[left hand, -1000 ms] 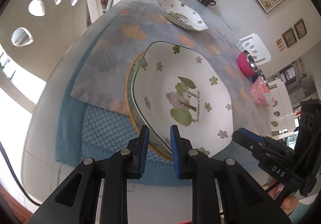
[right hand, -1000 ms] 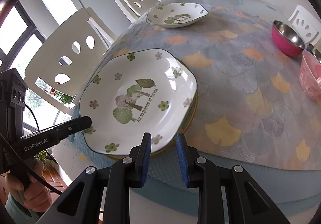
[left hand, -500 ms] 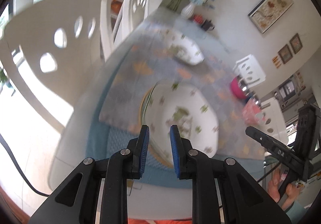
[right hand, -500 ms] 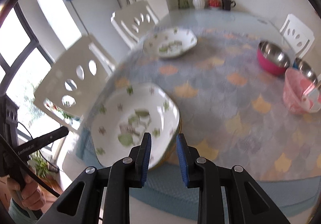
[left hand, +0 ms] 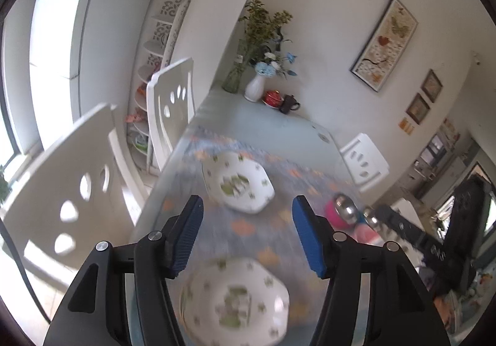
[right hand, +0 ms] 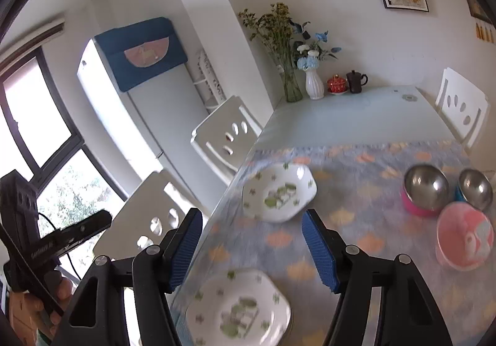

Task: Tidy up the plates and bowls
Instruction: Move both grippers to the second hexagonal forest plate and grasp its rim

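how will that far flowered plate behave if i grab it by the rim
The far flowered plate looks glazed ceramic: probably stiff, fragile and slippery at the rim. Its shallow, wide shape suggests it may tilt from a one-edge hold. It lies alone on the tablecloth, so it may slide.

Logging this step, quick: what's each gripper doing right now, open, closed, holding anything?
Left gripper: fingers opening, nothing between them.
Right gripper: fingers opening, nothing between them.

The left gripper (left hand: 247, 234) and right gripper (right hand: 251, 248) both point downward, fingers opening with nothing between them.
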Demonstrator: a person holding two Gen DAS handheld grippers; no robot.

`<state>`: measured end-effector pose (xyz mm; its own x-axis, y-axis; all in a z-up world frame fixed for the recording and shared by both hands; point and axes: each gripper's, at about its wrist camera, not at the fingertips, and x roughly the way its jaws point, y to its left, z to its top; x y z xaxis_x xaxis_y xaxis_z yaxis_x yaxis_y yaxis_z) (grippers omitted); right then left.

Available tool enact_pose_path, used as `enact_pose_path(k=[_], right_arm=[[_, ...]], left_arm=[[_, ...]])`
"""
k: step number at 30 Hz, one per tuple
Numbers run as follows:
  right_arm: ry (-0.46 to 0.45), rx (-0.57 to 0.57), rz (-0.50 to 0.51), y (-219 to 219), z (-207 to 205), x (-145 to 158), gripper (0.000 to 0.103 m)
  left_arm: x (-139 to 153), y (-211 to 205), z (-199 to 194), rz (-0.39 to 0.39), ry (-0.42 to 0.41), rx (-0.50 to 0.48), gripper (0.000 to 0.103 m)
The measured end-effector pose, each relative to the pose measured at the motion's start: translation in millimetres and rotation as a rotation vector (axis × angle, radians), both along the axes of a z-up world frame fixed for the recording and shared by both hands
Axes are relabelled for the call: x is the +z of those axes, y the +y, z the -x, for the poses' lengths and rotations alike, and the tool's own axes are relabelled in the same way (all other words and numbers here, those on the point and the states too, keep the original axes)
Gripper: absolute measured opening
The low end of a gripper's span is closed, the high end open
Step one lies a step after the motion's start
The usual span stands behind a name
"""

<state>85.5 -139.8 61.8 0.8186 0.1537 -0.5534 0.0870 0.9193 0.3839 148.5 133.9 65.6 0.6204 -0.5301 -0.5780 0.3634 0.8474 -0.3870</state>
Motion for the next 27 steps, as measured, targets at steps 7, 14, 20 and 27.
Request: enact_pose_path(k=[7,14,20,27], right_arm=[[0.148,-0.076,-0.077,-27,-89,-59,0.064],[0.343,-0.104,-0.141,-39,-157,-162,0.054],[0.428,-0.095,-0.183,-41,-197,-222,0.046],[0.437,-0.046,-0.175,-32,-220,-245,0.027]], left_arm=[[-34,-42,-99,-0.01,0.123,0.015,0.057],[-148,-77,-168,-0.024,0.331,0.057,0.051],[-222,-95,-197,-0.018,0.486,0.092,0.039],[-238,-105,-203,-0.014,0.522,0.084,0.014]])
